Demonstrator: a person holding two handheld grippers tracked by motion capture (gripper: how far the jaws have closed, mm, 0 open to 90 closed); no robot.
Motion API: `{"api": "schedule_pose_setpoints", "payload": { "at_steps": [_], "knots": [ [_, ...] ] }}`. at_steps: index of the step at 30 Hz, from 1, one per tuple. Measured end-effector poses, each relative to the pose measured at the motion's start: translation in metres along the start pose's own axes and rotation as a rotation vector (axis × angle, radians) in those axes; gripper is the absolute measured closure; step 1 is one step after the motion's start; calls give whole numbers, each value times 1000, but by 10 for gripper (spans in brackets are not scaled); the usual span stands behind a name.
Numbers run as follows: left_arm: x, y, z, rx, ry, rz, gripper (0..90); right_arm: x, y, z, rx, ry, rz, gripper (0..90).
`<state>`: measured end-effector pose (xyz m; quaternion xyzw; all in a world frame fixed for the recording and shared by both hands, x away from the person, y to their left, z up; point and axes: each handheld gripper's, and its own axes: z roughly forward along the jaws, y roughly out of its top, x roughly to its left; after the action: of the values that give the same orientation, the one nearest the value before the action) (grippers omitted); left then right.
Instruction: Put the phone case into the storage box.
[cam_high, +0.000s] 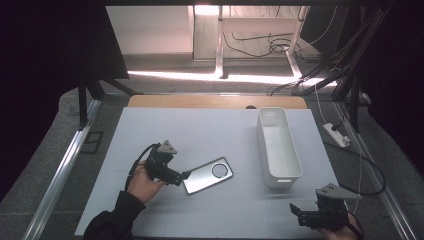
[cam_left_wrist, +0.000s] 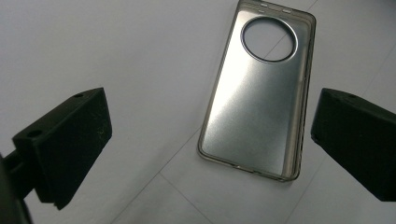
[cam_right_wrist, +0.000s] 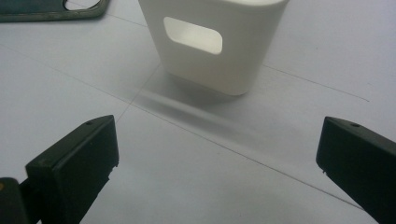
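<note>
Translucent smoky phone case (cam_left_wrist: 257, 107), round cutout

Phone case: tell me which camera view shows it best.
The left gripper view. The phone case lies whole between the open jaws, round camera cutout and rim sharp. The high view shows it small, flat on the table by the left gripper. The right gripper view catches one cropped corner at its top left edge.
</note>
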<state>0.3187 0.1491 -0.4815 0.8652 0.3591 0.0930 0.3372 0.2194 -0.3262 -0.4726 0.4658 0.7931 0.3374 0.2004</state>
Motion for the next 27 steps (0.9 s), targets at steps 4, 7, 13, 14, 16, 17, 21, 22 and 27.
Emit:
{"api": "schedule_pose_setpoints", "payload": {
  "at_steps": [4, 7, 13, 14, 16, 17, 21, 22, 27],
  "knots": [
    [1, 5, 6, 7, -14, 1, 0, 0, 0, 0, 1, 1, 0, 0],
    [2, 7, 9, 10, -19, 0, 0, 0, 0, 0, 0, 2, 0, 0],
    [1, 19, 17, 23, -27, 19, 0, 0, 0, 0, 0, 4, 0, 0],
    [1, 21, 18, 28, -28, 26, 0, 0, 0, 0, 0, 5, 0, 0],
    [1, 23, 19, 28, -29, 28, 0, 0, 0, 1, 1, 6, 0, 0],
    [0, 25, 21, 29, -31, 31, 0, 0, 0, 1, 2, 6, 1, 0],
    [0, 31, 24, 32, -28, 38, 0, -1, 0, 1, 1, 7, 2, 0],
    [0, 31, 25, 36, -26, 34, 0, -1, 0, 0, 1, 7, 2, 0],
    [3, 29, 28, 42, -26, 20, 0, -1, 0, 1, 3, 6, 1, 0]
  ]
}}
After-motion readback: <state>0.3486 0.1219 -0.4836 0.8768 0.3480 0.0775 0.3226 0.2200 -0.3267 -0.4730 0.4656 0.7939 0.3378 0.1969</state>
